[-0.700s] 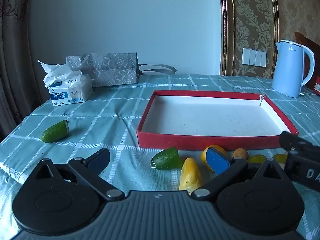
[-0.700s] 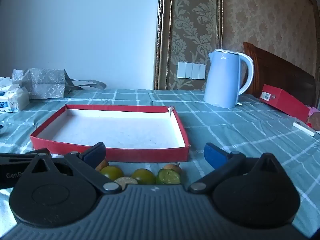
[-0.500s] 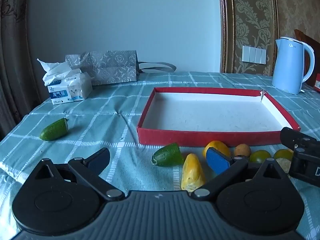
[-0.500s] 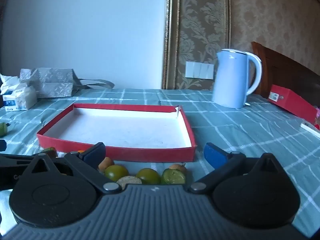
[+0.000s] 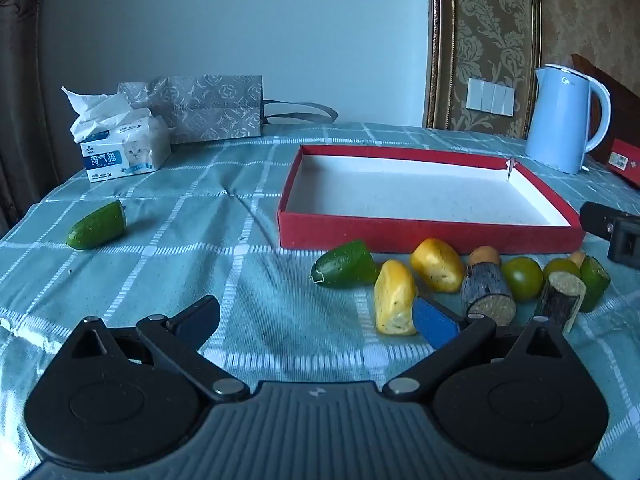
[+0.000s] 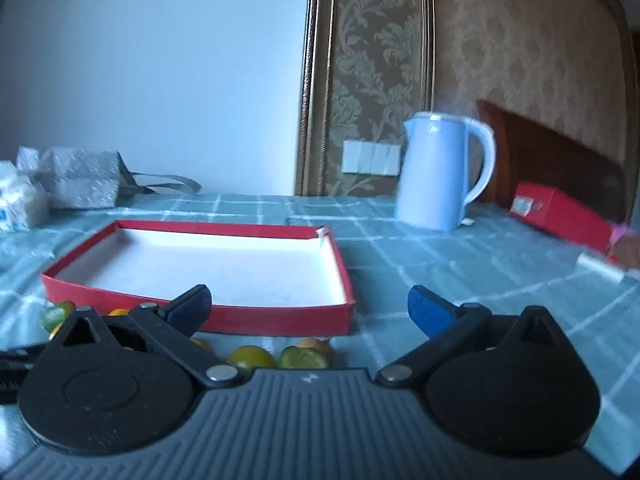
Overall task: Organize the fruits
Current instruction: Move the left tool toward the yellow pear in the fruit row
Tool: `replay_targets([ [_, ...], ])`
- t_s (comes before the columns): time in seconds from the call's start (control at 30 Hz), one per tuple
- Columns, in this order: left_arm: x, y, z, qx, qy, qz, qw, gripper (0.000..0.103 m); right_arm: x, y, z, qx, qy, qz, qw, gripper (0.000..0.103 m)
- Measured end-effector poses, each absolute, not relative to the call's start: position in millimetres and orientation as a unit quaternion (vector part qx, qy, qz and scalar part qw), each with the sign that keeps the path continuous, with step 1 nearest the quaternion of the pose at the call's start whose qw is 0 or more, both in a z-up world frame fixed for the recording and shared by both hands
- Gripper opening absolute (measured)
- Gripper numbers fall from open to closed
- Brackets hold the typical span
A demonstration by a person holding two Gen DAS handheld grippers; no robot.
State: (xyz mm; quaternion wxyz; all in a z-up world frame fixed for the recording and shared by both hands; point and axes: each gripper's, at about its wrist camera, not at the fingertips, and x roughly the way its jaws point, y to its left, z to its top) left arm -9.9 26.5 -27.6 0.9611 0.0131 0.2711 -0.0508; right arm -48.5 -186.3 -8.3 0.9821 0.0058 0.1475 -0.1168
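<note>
Left claw (image 5: 316, 316): released, jaws spread wide, nothing between them, low over the table (image 5: 200, 240).
Right claw (image 6: 310, 308): released, jaws wide apart, gripping nothing.
Fruits (image 5: 436, 264): lay in a row on the cloth just before the red tray (image 5: 400, 232).
Lone green piece (image 5: 96, 225): well apart, far left.
Tray: held nothing.

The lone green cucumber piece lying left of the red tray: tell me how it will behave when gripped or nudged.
The green cucumber piece lies on its side and looks rounded, so a nudge would probably roll it across the tablecloth. Its skin looks glossy, so the pads might slip towards the tapered end. It seems a stiff toy piece, likely to keep its shape when squeezed.
</note>
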Motion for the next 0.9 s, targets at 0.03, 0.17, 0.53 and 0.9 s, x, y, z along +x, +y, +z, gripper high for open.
replay_targets([
  [0.03,-8.9,25.6,-27.0,0.011,0.273,-0.053,0.961,0.103,-48.7,-189.8,-8.3,0.016,0.149,-0.11,0.983,0.103],
  [0.17,-5.0,20.0,-23.8,0.008,0.279,-0.064,0.958,0.103,-53.6,-198.1,-7.3,0.044,0.129,-0.109,0.985,0.103],
  [0.53,7.9,5.6,-27.8,0.015,0.296,-0.045,0.954,0.103,-54.8,-209.0,-10.2,0.092,0.123,-0.092,0.984,0.103],
  [0.9,14.9,-5.1,-32.5,0.024,0.317,-0.054,0.947,0.102,-55.1,-196.2,-11.6,0.058,0.117,-0.09,0.987,0.103],
])
